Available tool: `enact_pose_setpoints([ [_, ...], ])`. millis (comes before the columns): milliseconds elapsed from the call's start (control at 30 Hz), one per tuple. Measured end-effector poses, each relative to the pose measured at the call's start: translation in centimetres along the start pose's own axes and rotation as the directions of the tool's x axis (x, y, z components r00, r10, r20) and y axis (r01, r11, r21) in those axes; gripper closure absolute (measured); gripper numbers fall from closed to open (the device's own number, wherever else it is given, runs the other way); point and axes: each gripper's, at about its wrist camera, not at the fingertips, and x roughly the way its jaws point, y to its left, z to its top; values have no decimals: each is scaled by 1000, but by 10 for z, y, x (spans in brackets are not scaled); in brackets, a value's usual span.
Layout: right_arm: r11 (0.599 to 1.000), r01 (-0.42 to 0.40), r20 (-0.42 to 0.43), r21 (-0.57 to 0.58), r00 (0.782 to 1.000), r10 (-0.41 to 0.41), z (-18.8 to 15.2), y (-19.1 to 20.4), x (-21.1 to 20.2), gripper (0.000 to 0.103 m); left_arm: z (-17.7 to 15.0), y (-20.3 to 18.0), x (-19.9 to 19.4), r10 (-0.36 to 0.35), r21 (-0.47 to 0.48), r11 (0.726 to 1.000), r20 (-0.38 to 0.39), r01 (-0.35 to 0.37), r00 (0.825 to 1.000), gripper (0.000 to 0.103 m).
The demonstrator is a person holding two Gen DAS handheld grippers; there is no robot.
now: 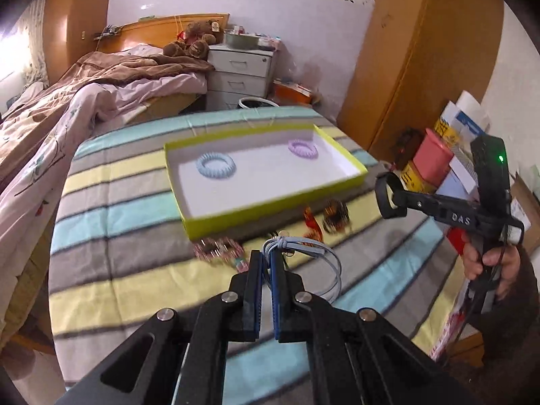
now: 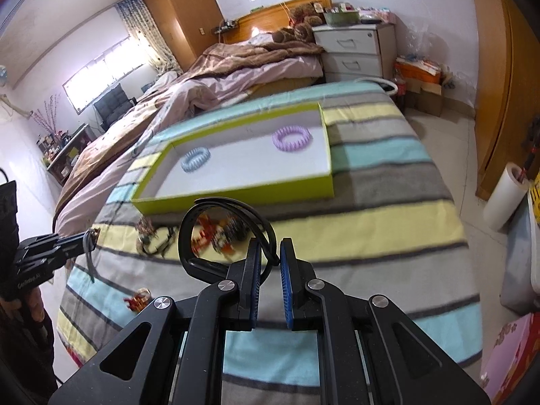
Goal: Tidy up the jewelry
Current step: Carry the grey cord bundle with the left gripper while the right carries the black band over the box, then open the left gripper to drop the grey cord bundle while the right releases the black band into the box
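Note:
A lime-green tray lies on the striped blanket, holding a blue coil ring and a purple coil ring. My left gripper is shut on a grey-blue bundle of thin hoops, held above the blanket in front of the tray; it shows in the right wrist view. My right gripper is shut on a black headband, also seen in the left wrist view. Loose hair clips lie in front of the tray.
The striped blanket covers a low surface beside a bed with a brown quilt. A pink beaded clip and a small red item lie on it. Drawers stand behind; boxes at right.

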Motion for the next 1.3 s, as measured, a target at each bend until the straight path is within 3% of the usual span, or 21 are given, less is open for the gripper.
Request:
enact_pose_setpoints([
  [333,996,39,17,-82,999,-37,61,17,27,91,62,27,24,37,-10,999,20,-37,999,99],
  [633,994,70,-80,-82,994,-77,104,10,95,91,90,44,82,45,-45,998,-40,-47,998,99],
  [1033,990,71,-196,-119,976,-94,116,11,160,91,85,48,133,43,-44,998,-144,-49,989,99],
  [1300,983,90,-191,-158,974,-120,119,18,164,91,81,51,142,43,-55,997,-173,-53,984,98],
])
